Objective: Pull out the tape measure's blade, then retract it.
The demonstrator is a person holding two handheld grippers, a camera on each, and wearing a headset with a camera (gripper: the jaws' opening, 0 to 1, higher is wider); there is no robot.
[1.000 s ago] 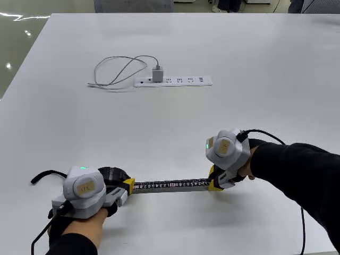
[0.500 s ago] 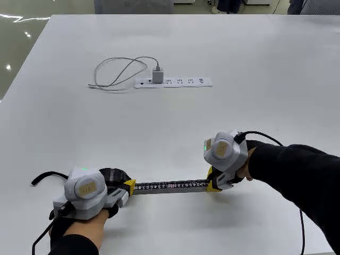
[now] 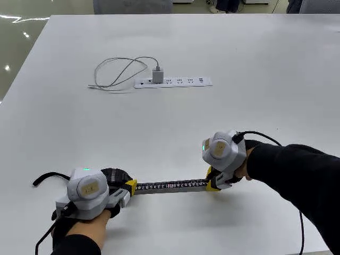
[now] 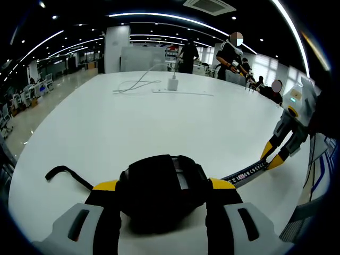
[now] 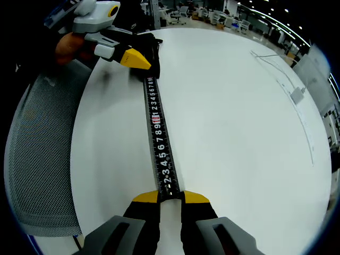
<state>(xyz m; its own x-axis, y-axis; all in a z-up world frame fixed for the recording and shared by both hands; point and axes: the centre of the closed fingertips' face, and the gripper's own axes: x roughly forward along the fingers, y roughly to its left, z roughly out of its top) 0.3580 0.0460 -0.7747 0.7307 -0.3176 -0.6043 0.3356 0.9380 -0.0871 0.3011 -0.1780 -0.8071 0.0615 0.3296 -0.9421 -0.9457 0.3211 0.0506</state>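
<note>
A black tape measure case (image 4: 162, 188) sits clamped between the yellow-tipped jaws of my left gripper (image 3: 123, 187), low on the white table (image 3: 175, 122) at the left; its black wrist strap (image 3: 45, 177) trails to the left. The dark numbered blade (image 3: 170, 185) runs flat across the table to my right gripper (image 3: 212, 184), which is shut on the blade's end. In the right gripper view the blade (image 5: 158, 141) stretches from between the jaws away to the case (image 5: 146, 45). The right gripper (image 4: 276, 154) also appears at the right of the left gripper view.
A white power strip (image 3: 172, 81) with a plugged charger (image 3: 158, 73) and looped white cable (image 3: 117, 69) lies further back on the table. A grey mesh chair (image 5: 40, 154) stands beside the table edge. People stand in the far background.
My right gripper has moved left toward the left gripper, and the stretch of blade out of the case has grown shorter. The left gripper holds the case in about the same place.
</note>
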